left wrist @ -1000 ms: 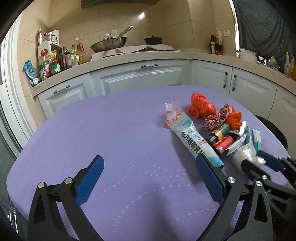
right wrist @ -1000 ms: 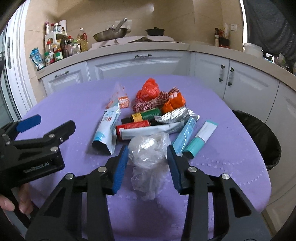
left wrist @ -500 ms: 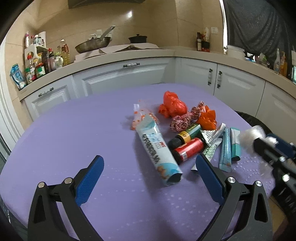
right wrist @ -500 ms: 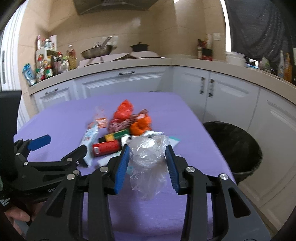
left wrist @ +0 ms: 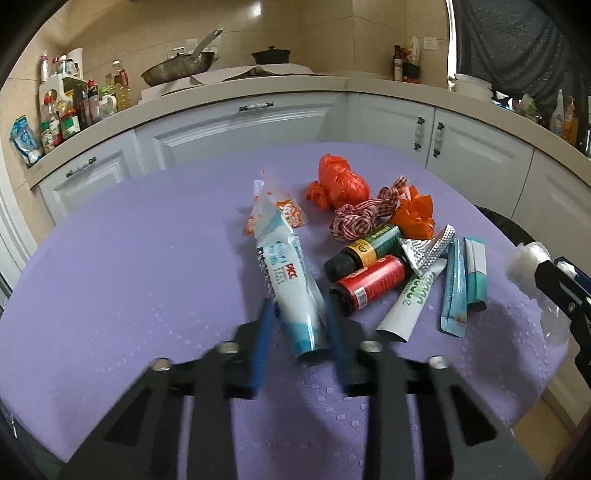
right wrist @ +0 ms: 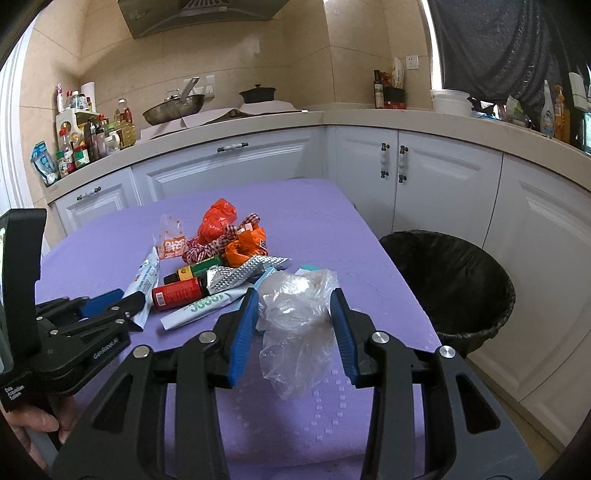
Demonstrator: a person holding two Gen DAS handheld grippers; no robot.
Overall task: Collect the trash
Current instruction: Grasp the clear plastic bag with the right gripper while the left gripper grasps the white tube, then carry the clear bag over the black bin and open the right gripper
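Our right gripper [right wrist: 293, 323] clamps a crinkled clear plastic bag [right wrist: 297, 321] above the purple table [right wrist: 314, 218], with the black-lined bin [right wrist: 448, 280] to its right. Our left gripper [left wrist: 297, 345], blurred and narrowed, straddles a glossy white-blue tube [left wrist: 286, 280]; contact unclear.

You had soft, even daylight, with glare on the wall tiles [left wrist: 255, 11] at twelve o'clock; fisheye bending and dark vignetting ringed both views, and your left gripper [left wrist: 299, 334] was smeared with motion blur
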